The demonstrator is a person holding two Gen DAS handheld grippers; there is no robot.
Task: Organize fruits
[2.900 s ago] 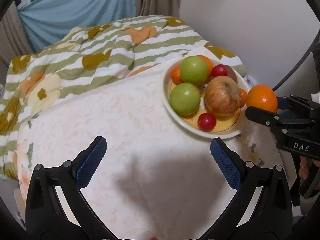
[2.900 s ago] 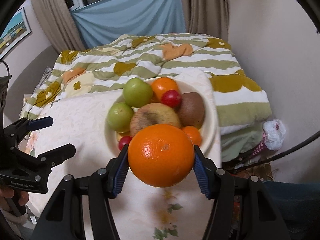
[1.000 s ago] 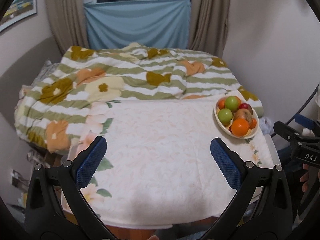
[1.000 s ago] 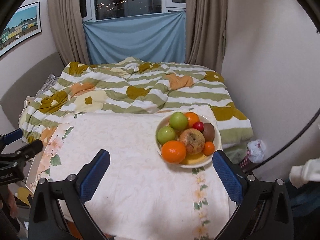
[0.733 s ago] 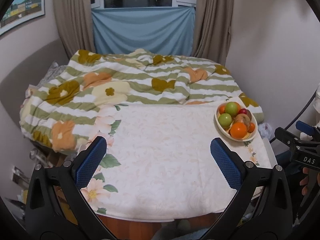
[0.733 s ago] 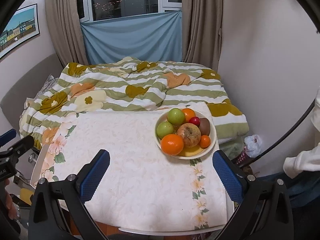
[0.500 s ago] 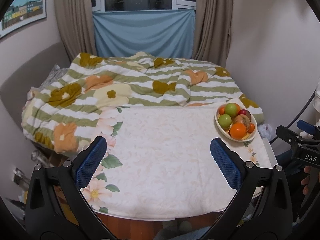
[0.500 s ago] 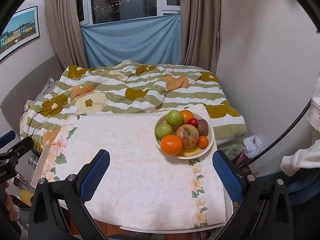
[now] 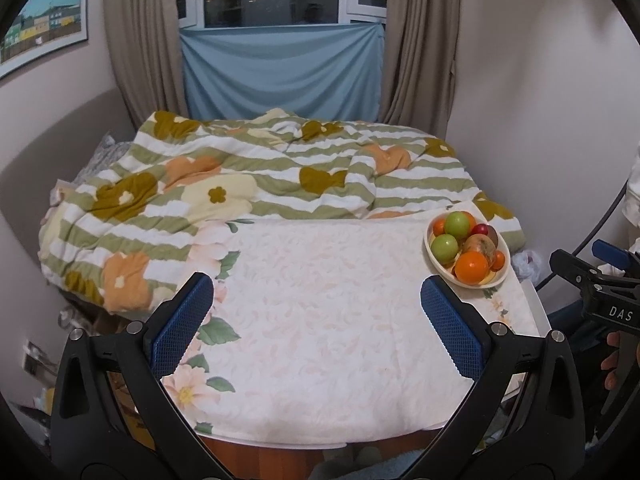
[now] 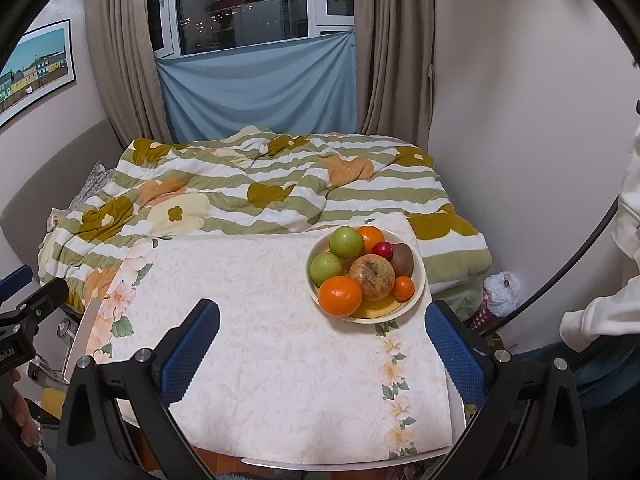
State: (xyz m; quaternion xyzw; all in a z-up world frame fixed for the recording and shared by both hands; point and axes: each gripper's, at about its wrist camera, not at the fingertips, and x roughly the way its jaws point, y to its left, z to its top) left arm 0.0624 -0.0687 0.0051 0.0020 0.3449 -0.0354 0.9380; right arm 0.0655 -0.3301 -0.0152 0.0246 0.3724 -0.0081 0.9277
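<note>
A cream bowl (image 10: 419,276) (image 9: 503,274) stands at the far right of the table, heaped with fruit: a large orange (image 10: 340,295) (image 9: 472,267) at its near edge, two green apples (image 10: 346,240), a brownish apple (image 10: 372,277), a kiwi (image 10: 401,259), a small red fruit (image 10: 381,249) and small oranges. My left gripper (image 9: 318,322) is open and empty, well back from the table's near edge. My right gripper (image 10: 322,342) is open too, holding nothing, short of the bowl. The right gripper (image 9: 596,276) also shows at the left wrist view's right edge.
The table carries a cream floral cloth (image 10: 280,340). Behind it lies a bed with a green-striped flowered quilt (image 10: 256,192), then curtains and a window. A wall stands close on the right, with a plastic bag (image 10: 502,288) on the floor. A white sleeve (image 10: 600,316) shows at right.
The right gripper let go of the large orange, which now lies in the bowl. Both grippers have pulled back and up from the table, so the bowl looks smaller.
</note>
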